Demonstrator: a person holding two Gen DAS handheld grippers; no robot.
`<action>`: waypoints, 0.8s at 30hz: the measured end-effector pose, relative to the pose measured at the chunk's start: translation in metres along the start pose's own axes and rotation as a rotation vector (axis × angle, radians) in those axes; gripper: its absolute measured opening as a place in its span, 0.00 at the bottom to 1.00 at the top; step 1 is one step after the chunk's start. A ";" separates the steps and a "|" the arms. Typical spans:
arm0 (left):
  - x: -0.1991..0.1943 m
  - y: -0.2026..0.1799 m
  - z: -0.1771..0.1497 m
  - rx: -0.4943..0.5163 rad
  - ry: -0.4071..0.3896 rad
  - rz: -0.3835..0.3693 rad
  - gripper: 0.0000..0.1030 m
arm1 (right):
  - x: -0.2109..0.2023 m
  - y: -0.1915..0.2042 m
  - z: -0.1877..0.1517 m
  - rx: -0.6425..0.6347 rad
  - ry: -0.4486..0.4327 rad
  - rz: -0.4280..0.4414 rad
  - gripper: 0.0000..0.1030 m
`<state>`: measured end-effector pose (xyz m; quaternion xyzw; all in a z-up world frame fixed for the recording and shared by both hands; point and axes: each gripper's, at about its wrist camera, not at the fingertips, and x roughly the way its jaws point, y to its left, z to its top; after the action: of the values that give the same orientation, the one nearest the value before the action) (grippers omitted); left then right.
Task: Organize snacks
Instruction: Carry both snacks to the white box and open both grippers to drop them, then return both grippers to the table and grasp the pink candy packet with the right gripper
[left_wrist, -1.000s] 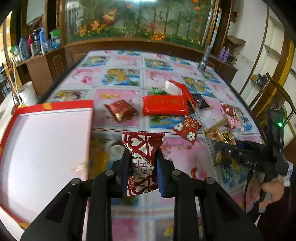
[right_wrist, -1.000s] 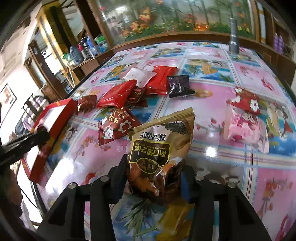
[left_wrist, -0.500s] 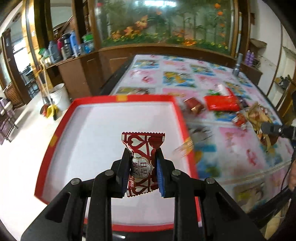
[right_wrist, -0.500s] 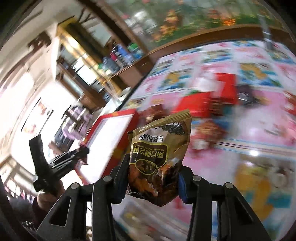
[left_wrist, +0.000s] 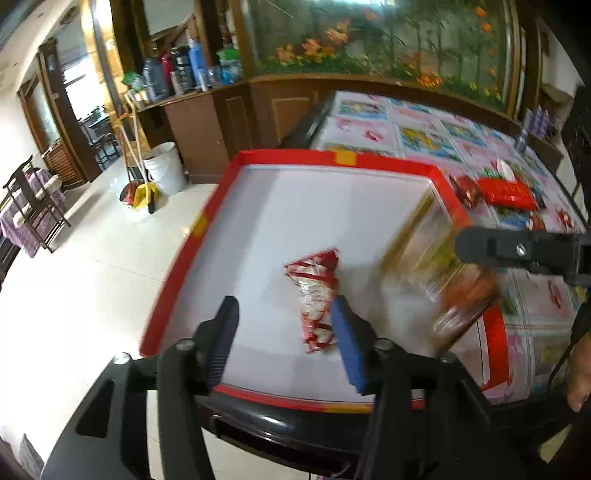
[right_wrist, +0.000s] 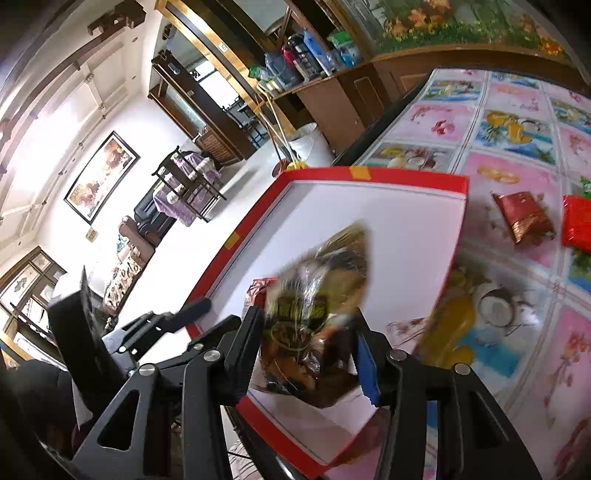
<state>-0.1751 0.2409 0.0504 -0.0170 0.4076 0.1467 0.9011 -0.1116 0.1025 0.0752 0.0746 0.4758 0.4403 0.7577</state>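
my left hand-held gripper (left_wrist: 282, 332) gapes, candy (left_wrist: 316, 299) dropped in the tray (left_wrist: 332, 158) — right hand-held gripper (right_wrist: 308, 350) apart around the nut bag (right_wrist: 314, 314); snacks (right_wrist: 524, 218) at right remain on the desk (right_wrist: 517, 122).

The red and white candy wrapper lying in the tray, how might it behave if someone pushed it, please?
The candy wrapper looks crinkled and thin, so it is probably light and floppy. On the smooth white floor of the tray it would likely slide, not roll. The left claw stands open around it.

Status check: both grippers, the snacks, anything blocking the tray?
Left gripper open, red-white candy blurred over the tray. Right gripper open around the brown bag. Nothing blocking.
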 end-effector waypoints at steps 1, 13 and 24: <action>-0.003 0.004 0.000 -0.011 -0.015 0.002 0.54 | -0.002 0.000 -0.001 -0.005 -0.006 0.011 0.47; -0.026 -0.042 0.012 0.062 -0.086 -0.093 0.69 | -0.140 -0.137 -0.021 0.204 -0.256 -0.282 0.57; -0.036 -0.161 0.029 0.274 -0.063 -0.264 0.69 | -0.260 -0.265 -0.057 0.431 -0.336 -0.699 0.67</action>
<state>-0.1321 0.0825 0.0823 0.0572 0.3897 -0.0294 0.9187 -0.0398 -0.2658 0.0745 0.1361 0.4237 0.0303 0.8950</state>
